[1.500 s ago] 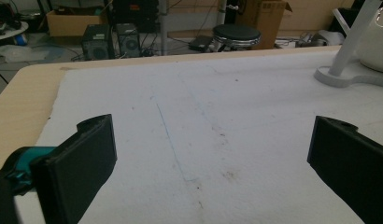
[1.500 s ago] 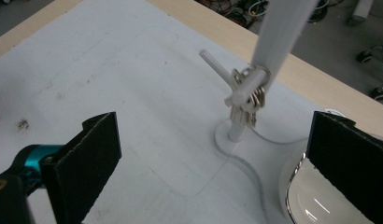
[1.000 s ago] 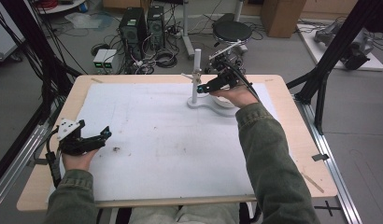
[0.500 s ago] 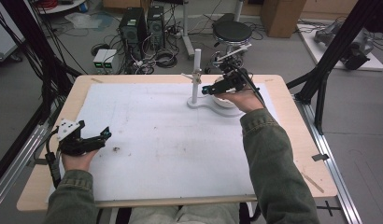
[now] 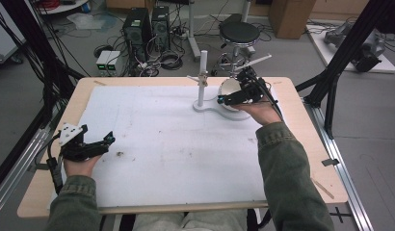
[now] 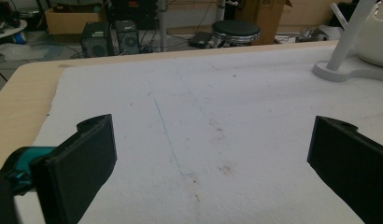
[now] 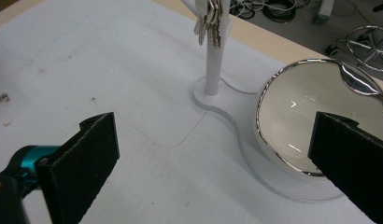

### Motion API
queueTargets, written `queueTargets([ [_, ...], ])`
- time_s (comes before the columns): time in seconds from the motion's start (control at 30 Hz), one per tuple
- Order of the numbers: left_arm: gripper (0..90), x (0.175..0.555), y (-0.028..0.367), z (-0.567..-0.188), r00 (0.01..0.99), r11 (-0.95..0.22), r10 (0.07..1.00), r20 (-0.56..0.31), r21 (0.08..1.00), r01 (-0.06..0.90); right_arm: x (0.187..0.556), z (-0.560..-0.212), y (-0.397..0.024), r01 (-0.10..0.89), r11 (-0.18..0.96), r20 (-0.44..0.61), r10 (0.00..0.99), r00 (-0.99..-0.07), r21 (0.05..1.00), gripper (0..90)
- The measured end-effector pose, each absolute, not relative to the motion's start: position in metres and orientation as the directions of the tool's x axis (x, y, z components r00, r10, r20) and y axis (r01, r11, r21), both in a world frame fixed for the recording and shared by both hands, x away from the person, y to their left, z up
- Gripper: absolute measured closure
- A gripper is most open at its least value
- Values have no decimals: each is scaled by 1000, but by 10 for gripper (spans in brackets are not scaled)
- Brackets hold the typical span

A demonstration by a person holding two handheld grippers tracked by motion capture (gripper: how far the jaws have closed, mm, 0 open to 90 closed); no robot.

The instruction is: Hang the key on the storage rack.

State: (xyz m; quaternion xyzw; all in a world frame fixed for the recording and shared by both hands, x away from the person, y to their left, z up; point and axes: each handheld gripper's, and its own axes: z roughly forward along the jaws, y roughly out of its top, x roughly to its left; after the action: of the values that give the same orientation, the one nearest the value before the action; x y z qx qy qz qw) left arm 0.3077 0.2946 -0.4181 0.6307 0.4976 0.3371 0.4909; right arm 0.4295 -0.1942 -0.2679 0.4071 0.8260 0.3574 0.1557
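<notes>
the right gripper (image 7: 213,154), jaws spread and empty, hangs by the stand (image 7: 213,65), whose keys (image 7: 207,21) dangle ahead and above it; the left gripper (image 5: 97,144), also released, rests far from the stand.

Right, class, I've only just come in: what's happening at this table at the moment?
A person seated at a wooden table covered by a white mat holds a two-jaw gripper in each hand. The right gripper hovers, jaws open, over a white stand with a bunch of silver keys hanging on it and a chrome-rimmed white bowl on its base. The left gripper rests open over bare mat, holding nothing.
</notes>
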Motion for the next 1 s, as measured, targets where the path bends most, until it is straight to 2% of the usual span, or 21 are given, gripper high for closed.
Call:
queueTargets([
  [0.47, 18, 308, 294, -419, 281, -26, 958, -62, 953, 301, 409, -289, -218, 507, 387, -10, 803, -597, 770, 9],
  [1.0, 18, 307, 294, -419, 280, -30, 958, -59, 952, 304, 391, -313, -247, 487, 344, -6, 822, -570, 803, 9],
])
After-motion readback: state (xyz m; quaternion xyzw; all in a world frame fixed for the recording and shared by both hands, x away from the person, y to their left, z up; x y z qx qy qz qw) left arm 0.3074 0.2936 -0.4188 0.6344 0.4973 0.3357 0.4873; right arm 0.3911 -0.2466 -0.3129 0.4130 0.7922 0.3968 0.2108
